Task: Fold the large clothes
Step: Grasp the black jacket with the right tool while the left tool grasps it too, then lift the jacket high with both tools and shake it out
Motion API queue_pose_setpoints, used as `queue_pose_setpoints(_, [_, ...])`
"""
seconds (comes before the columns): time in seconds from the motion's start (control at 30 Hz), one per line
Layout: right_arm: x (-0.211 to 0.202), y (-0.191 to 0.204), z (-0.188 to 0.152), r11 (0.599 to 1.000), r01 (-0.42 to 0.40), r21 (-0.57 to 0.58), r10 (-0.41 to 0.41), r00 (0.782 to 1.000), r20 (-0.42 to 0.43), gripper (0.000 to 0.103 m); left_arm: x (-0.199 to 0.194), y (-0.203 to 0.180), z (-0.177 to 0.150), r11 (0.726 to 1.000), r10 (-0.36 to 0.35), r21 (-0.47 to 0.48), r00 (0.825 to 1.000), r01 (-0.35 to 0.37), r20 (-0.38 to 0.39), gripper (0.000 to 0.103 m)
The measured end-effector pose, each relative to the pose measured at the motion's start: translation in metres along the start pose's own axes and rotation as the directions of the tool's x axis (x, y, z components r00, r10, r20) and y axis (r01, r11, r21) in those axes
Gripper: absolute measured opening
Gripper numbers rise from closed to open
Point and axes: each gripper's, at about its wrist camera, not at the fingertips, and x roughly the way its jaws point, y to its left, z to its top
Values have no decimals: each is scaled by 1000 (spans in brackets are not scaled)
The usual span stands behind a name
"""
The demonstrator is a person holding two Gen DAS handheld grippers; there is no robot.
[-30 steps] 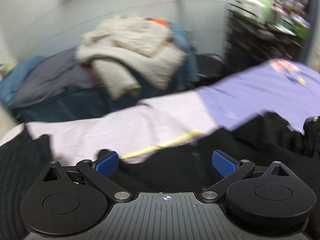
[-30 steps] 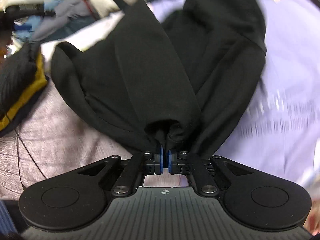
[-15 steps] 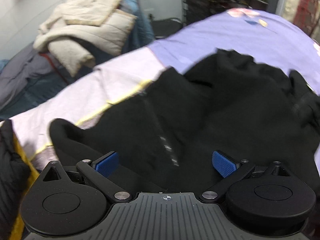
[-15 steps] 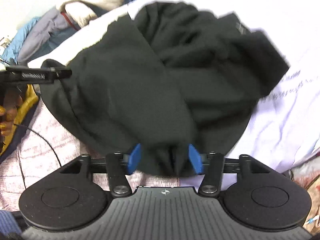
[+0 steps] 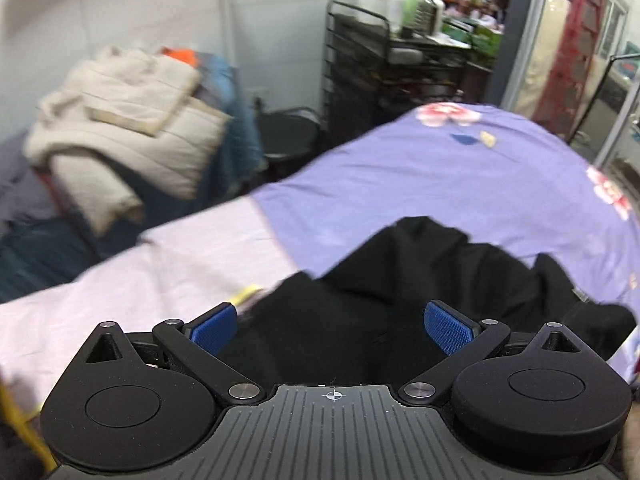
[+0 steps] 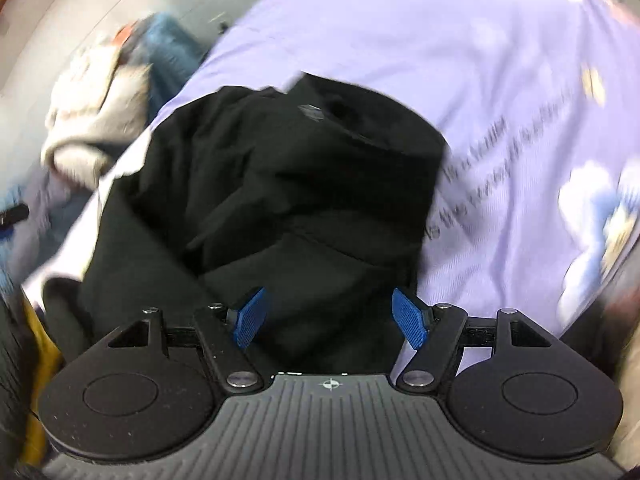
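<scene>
The crumpled black garment (image 6: 280, 200) lies on the bed (image 6: 500, 80) directly ahead of both released, empty grippers, the right gripper (image 6: 330, 318) nearer than the left gripper (image 5: 332, 328).

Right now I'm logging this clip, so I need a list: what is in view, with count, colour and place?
black garment: one, black, bunched on the bed.
bedsheet: one, lilac with flower prints, under the garment.
pile of clothes: one heap, cream on blue, beyond the bed's far edge, left.
shelf rack: one, black, by the wall, bottles on top.
left gripper: black with blue pads, open, over the garment.
right gripper: same, open, over the garment.
</scene>
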Motion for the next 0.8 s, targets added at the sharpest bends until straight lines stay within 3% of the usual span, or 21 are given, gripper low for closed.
queue_pose_setpoints(0.13, [23, -29, -3, 988, -51, 142, 62, 996, -71, 73, 44, -29, 19, 998, -53, 25, 998, 54, -46, 103])
queue_pose_setpoints(0.23, [33, -37, -7, 982, -56, 180, 71, 994, -81, 75, 85, -60, 27, 992, -64, 97, 992, 74, -107, 103])
queue_pose_setpoints(0.5, [57, -33, -7, 984, -85, 157, 102, 989, -103, 75, 193, -116, 22, 955, 72, 297, 960, 12, -269, 103])
queue_pose_setpoints(0.57, [62, -34, -7, 980, -107, 165, 129, 984, -126, 65, 205, -120, 16, 950, 67, 310, 954, 28, -291, 103])
queue_pose_setpoints(0.6, [66, -35, -7, 978, -121, 169, 144, 980, -134, 46, 204, -118, 14, 953, 52, 300, 953, 42, -299, 99])
queue_pose_setpoints(0.63, [69, -35, -7, 976, -138, 168, 163, 976, -145, 23, 202, -116, 13, 956, 34, 287, 955, 54, -294, 85])
queue_pose_setpoints(0.67, [71, -33, -7, 976, -147, 162, 173, 972, -160, 18, 196, -113, 13, 961, 11, 269, 961, 66, -275, 78])
queue_pose_setpoints(0.73, [69, -29, -6, 981, -144, 133, 165, 974, -158, 6, 180, -102, 17, 972, -12, 226, 971, 68, -239, 51])
queue_pose_setpoints(0.8, [61, -22, -4, 985, -144, 96, 157, 979, -134, 4, 160, -88, 21, 983, -40, 171, 980, 74, -194, 46])
